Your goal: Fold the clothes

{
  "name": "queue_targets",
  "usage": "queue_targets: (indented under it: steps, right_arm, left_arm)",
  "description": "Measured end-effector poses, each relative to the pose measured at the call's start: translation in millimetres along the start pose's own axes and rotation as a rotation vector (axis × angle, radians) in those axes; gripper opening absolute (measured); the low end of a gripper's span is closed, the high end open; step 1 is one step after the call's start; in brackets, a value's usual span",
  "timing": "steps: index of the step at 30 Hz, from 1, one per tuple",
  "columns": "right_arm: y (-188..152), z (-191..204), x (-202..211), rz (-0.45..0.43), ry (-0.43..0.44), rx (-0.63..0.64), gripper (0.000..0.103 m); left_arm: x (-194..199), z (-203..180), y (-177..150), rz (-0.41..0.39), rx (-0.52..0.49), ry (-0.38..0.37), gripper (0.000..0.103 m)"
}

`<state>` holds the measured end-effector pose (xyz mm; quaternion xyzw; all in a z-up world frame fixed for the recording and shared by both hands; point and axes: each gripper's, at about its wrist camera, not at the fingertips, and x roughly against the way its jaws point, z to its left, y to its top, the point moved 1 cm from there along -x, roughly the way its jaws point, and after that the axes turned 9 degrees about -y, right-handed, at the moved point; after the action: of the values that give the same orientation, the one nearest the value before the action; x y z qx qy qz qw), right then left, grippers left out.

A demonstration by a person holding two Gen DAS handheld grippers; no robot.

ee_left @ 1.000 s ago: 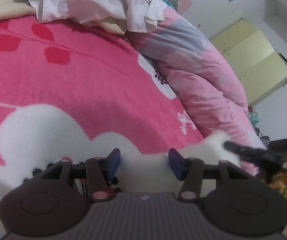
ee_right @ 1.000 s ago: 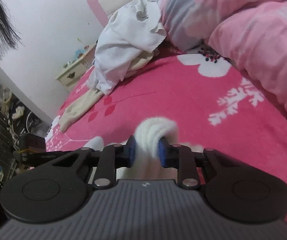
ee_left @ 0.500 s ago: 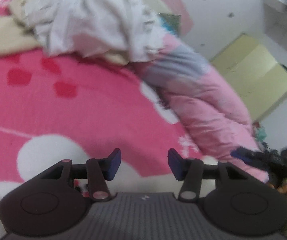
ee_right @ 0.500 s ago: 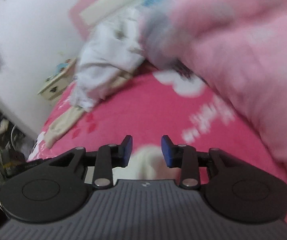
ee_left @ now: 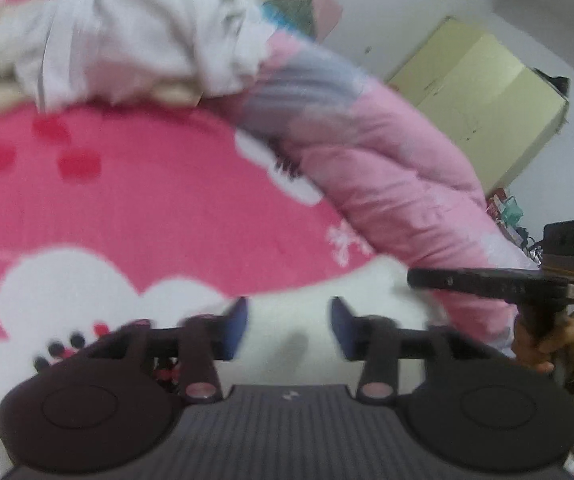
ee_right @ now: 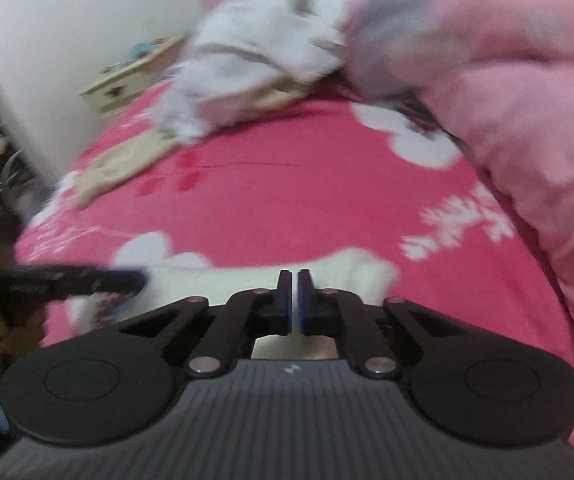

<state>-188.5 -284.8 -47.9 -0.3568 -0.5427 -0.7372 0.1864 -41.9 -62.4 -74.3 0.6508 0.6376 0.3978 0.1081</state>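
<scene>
A second ago a rolled wad of fluffy white cloth was pinched by the right gripper [ee_right: 293, 300]; half a second ago the jaws stood apart with the cloth dropped below them, and now they have snapped together with nothing between, only a hairline gap showing. The white fluffy garment [ee_right: 351, 270] is thus released and left on the pink bedspread [ee_right: 287, 196], just beyond and under the closed fingertips, apparently not touched. The left gripper [ee_left: 289, 322] is held part open and empty, its jaws having crept slightly inward over the same second; the same garment [ee_left: 287, 320] is seen below and between its blue pads, clear of them as far as blur allows. Both views have tilted so more of the bed's far end is seen, so both tools are judged to be lifting away. One fold or placement is judged finished. A heap of white clothes [ee_left: 127, 36] lies well apart at the far end beside the pink quilt [ee_left: 387, 176], probably next.
</scene>
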Motion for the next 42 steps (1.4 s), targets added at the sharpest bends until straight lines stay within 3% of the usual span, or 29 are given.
queue_targets:
  steps: [2, 3, 4, 6, 8, 10, 13, 14, 17, 19, 21, 25, 28, 30, 34, 37, 40, 42]
  right_arm:
    - [-3, 9, -2, 0.045, -0.024, 0.037, 0.002]
    - [-7, 11, -12, 0.078, -0.078, 0.053, 0.001]
    - [-12, 8, -24, 0.101, -0.125, 0.063, 0.000]
    - [-12, 3, -36, 0.111, -0.143, 0.023, 0.000]
    - [-9, 0, -37, 0.116, -0.149, -0.030, 0.000]
    - [-6, 12, -11, 0.103, -0.152, -0.012, 0.001]
    - [-17, 31, 24, 0.145, -0.095, 0.016, 0.002]
    - [-24, 35, 27, 0.166, -0.099, 0.033, 0.002]
    - [-52, 35, 0, 0.241, -0.220, 0.111, 0.000]
    - [-60, 23, -15, 0.251, -0.241, 0.059, 0.000]
    - [-50, 25, 3, 0.248, -0.235, 0.004, 0.000]
    - [-53, 50, 45, 0.259, -0.193, 0.092, 0.003]
    - [-86, 48, 11, 0.345, -0.273, 0.143, 0.002]
    - [-96, 39, -3, 0.346, -0.306, 0.125, 0.000]
    - [-76, 43, 38, 0.319, -0.272, 0.067, 0.004]
    - [-80, 57, 56, 0.342, -0.174, 0.073, 0.004]
    - [-112, 59, 22, 0.420, -0.177, 0.072, 0.003]
    - [-123, 54, 3, 0.428, -0.198, 0.052, 0.001]
  left_arm:
    - [-7, -4, -1, 0.021, 0.000, -0.002, 0.048]
    - [-16, -3, -2, 0.046, -0.009, 0.035, 0.048]
    - [-27, 0, -4, 0.079, -0.031, 0.079, 0.040]
    - [-41, 6, -10, 0.105, -0.068, 0.132, 0.037]
    - [-31, 4, -7, 0.085, -0.037, 0.133, 0.037]
    - [-13, -4, -6, 0.062, -0.044, 0.140, 0.043]
    - [4, -18, -14, 0.077, -0.082, 0.108, 0.043]
    - [1, -21, -18, 0.094, -0.092, 0.106, 0.043]
    - [-18, -26, -32, 0.152, -0.127, 0.133, 0.042]
    - [-29, -23, -40, 0.171, -0.151, 0.174, 0.042]
    - [-26, -21, -41, 0.157, -0.130, 0.176, 0.042]
    - [-20, -12, -41, 0.144, -0.091, 0.142, 0.042]
    - [-22, -9, -41, 0.136, -0.080, 0.125, 0.041]
    - [-17, -14, -40, 0.130, -0.094, 0.128, 0.041]
    - [21, -20, -44, 0.125, -0.143, 0.107, 0.042]
    - [39, -21, -62, 0.211, -0.143, 0.058, 0.043]
    - [29, -20, -90, 0.303, -0.130, 0.088, 0.043]
    - [25, -17, -101, 0.314, -0.111, 0.110, 0.043]
